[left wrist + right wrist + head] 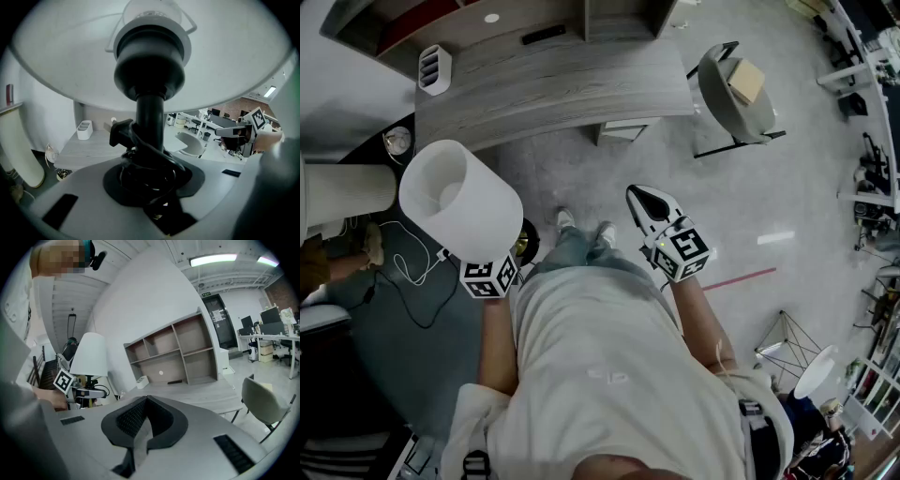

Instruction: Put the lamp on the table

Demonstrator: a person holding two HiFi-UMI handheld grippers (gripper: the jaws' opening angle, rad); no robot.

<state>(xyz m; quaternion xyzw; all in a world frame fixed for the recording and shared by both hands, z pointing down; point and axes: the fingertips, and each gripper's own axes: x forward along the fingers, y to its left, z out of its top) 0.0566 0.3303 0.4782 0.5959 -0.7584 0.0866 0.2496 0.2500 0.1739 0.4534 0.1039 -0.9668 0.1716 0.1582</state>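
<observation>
Lamp left of person, table ahead, chair right of table

1. Head camera is looking steeply down at the table.
2. Left gripper view is sitting close under the lamp, table beyond.
3. Right gripper view is sharing both, farther off.

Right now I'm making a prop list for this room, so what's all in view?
lamp: 1, white shade, black stem, in the left claw
table: 1, grey wood, ahead of the person
organiser: 1, white, table's left end
shelf: 1, brown, at the table's far side
chair: 1, grey, right of the table
cylinder: 1, white, left of the lamp
left claw: 1, grey and black, shut on the lamp's stem
right claw: 1, grey and black, shut, empty
</observation>
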